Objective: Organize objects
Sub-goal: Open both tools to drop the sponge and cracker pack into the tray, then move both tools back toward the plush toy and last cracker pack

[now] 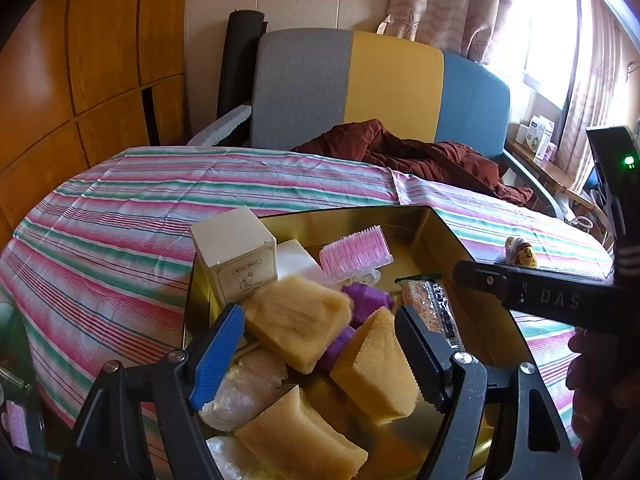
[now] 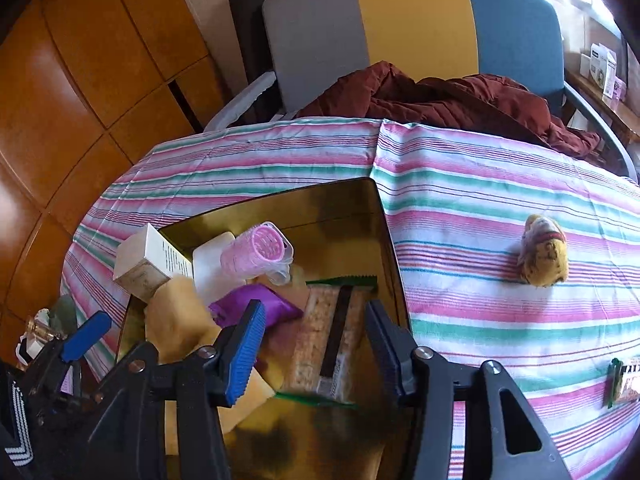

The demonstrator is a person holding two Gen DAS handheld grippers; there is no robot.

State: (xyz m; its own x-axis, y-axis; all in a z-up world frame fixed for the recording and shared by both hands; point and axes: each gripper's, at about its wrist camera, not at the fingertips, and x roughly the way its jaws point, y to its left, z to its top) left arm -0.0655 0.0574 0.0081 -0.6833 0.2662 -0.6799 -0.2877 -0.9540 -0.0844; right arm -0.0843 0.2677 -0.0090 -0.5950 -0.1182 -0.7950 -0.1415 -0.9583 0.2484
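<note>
A gold tin box on the striped tablecloth holds a white carton, a pink hair roller, a purple pouch, several yellow sponges and a snack bar packet. My left gripper is open over the tin, its fingers either side of two sponges, with a gap at the blue pad. My right gripper is slightly open above the snack bar packet, which lies flat in the tin clear of both pads.
A small yellow plush toy and a second snack packet lie on the cloth right of the tin. A chair with a maroon garment stands behind the table. Small items sit off the table's left edge.
</note>
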